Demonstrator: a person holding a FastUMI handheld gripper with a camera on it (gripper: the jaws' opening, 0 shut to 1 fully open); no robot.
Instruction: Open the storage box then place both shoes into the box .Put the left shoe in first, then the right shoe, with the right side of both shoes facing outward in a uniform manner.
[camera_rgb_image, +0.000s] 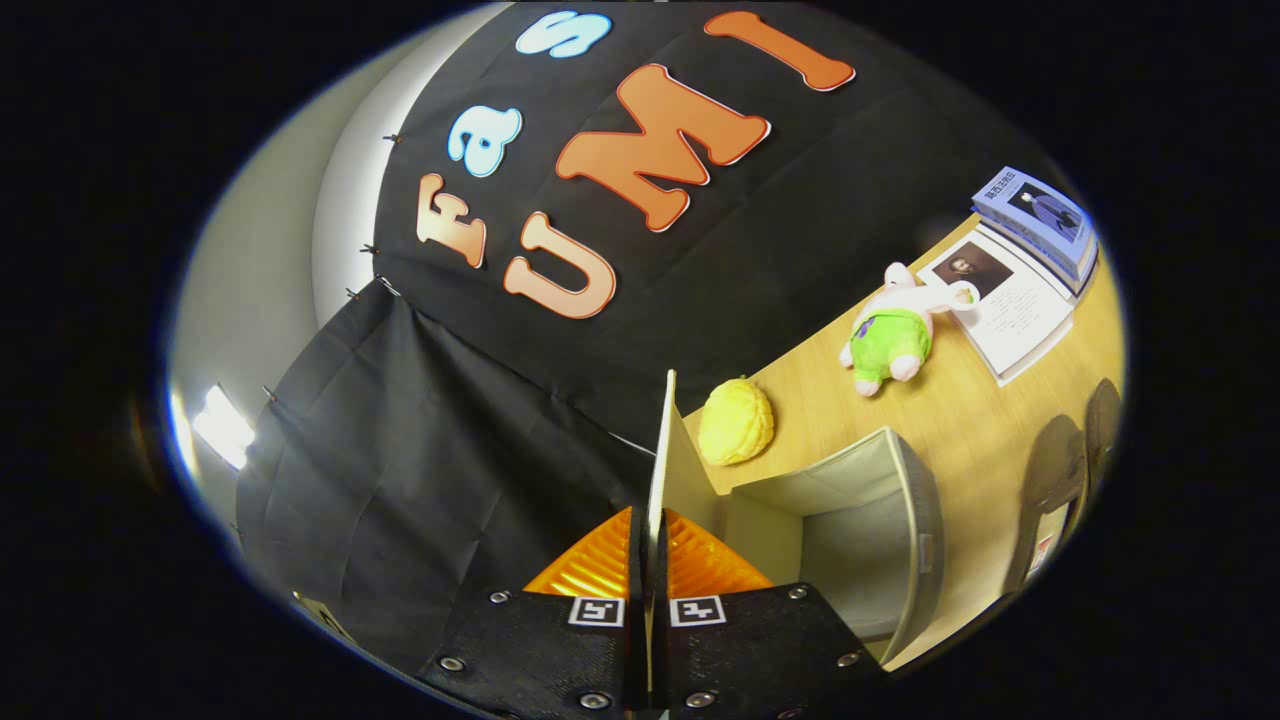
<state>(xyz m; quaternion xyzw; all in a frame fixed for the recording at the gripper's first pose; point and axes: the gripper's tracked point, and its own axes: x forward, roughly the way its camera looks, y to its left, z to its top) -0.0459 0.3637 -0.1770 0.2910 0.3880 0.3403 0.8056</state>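
I have the tongs (648, 560) pinched tight on the thin lid (661, 440) of the storage box (880, 520), both fingers pressing its edge from either side, so the panel stands up on edge straight ahead of me and rises beyond the fingertips. I judge this to be the opening step, well along: the lid is lifted high and the pale inside of the box lies open just to the right of the fingers. At the far right, past the box, I see two dark rounded shapes on the desk (960, 420) that may be the shoes (1060, 470), though I cannot tell which is left or right from here. Next I would need to swing the lid fully back until it rests open, let go, and then reach for the left shoe. The box wall nearest the lid sits close to my fingers, so releasing calls for a clean pull-away. A yellow ball (736, 422) sits just behind the box, a plush toy (893, 338) and some books (1020, 270) farther off; the bare desk between them and the box leaves fair room.
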